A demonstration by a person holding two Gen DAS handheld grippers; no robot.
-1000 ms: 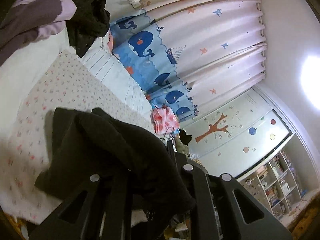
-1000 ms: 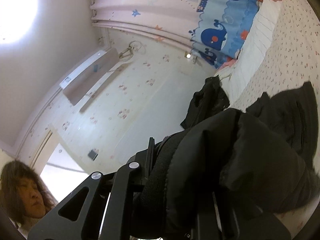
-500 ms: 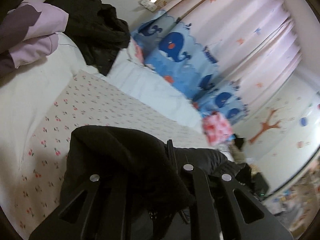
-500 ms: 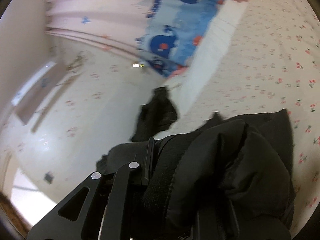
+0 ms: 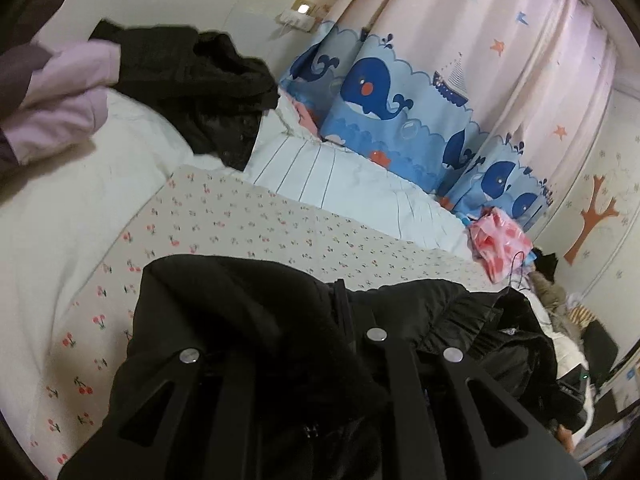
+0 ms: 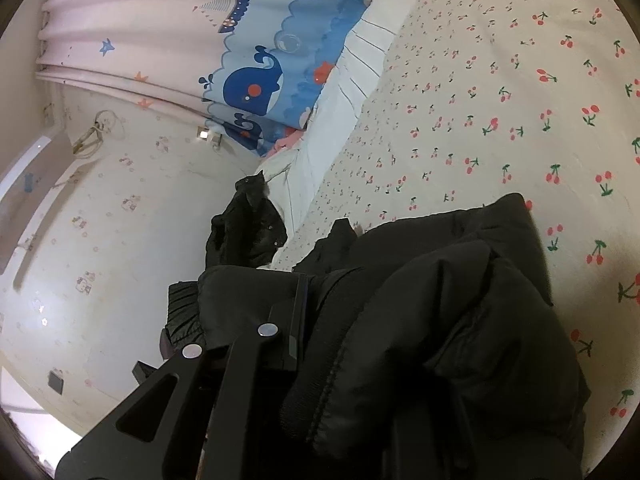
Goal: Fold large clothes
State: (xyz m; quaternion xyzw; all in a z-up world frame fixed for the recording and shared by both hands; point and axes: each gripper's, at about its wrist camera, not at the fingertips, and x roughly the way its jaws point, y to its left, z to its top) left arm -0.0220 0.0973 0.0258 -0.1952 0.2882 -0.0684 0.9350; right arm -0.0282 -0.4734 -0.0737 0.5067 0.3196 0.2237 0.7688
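A large black padded jacket [image 5: 256,320] fills the lower part of the left wrist view and drapes over my left gripper [image 5: 340,300], which is shut on its fabric. The same black jacket [image 6: 440,300] bulges over my right gripper [image 6: 320,292] in the right wrist view, and that gripper is shut on a thick fold of it. The jacket hangs just above the cherry-print bedsheet [image 5: 248,216] [image 6: 500,100], with its lower edge close to the sheet. Both sets of fingertips are mostly buried in the cloth.
Another black garment [image 5: 200,84] [image 6: 248,228] and a lilac-and-grey jacket [image 5: 56,92] lie piled at the head of the bed. A pale striped quilt [image 5: 340,184] runs along the whale-print curtain [image 5: 380,100]. A pink bundle [image 5: 500,244] sits at the bed's far end.
Both grippers have come down toward the bed with the jacket and have rolled. The sheet now fills more of both views, and the ceiling light and the person's head have left the frames.
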